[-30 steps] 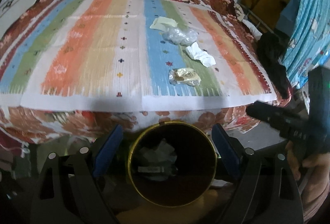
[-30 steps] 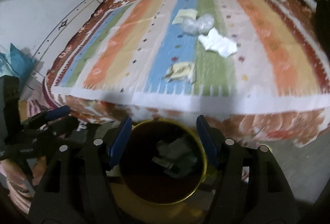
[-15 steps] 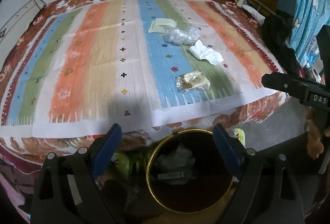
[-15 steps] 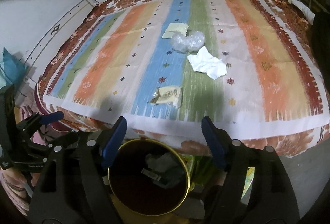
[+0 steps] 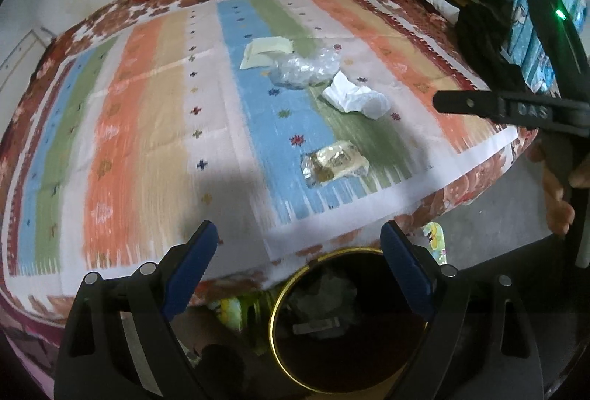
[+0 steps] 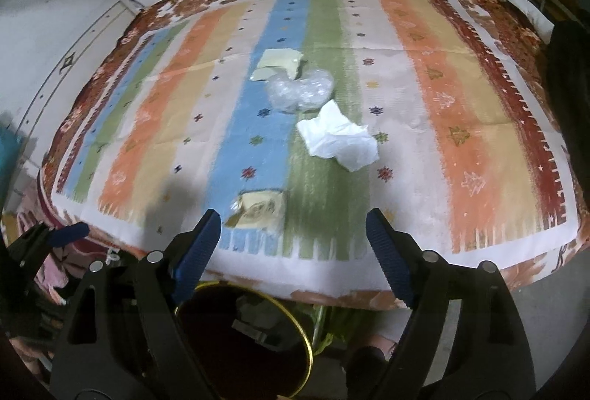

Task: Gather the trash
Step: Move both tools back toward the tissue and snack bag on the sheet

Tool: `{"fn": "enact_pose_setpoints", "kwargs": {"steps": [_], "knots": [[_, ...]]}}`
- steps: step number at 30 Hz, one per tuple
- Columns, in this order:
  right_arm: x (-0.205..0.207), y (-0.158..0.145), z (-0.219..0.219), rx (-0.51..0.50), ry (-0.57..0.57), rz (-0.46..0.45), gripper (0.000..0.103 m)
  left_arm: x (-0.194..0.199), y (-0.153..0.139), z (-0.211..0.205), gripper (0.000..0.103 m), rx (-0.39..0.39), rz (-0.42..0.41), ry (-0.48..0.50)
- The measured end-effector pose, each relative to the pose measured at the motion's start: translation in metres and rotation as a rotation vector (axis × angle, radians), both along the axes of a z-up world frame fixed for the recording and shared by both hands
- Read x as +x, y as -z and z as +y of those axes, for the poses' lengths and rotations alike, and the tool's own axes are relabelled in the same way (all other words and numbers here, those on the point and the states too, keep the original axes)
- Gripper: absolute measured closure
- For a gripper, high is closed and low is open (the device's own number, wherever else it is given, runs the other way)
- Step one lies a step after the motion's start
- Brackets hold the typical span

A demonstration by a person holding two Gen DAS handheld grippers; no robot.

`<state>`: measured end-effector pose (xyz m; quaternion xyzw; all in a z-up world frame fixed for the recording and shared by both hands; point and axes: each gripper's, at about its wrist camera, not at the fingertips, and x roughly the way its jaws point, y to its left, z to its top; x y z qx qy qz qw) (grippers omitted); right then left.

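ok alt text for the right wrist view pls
The open right gripper hovers over the near edge of a striped cloth holding four pieces of trash: a yellowish wrapper nearest, a crumpled white tissue, clear plastic and a pale paper scrap. A gold-rimmed bin sits below.

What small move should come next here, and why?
Probably ease the right gripper forward and down onto the yellowish wrapper. Both grippers are open and empty, that wrapper lies nearest the cloth's front edge, just ahead of the fingertips, and the bin sits directly below for the drop.
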<state>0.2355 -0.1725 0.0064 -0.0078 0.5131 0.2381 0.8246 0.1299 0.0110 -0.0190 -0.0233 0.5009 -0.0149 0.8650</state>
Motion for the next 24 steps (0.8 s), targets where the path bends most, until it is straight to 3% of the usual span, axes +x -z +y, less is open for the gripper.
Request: {"fn": "enact_pose_setpoints", "kwargs": {"steps": [19, 24], "knots": [[0.072, 0.057, 0.011, -0.106, 0.069, 0.079, 0.021, 0.064, 0.057, -0.041, 0.015, 0.118, 0.083, 0.187], [0.089, 0.073, 0.005, -0.095, 0.124, 0.114, 0.019, 0.077, 0.074, -0.044, 0.015, 0.115, 0.123, 0.203]]}}
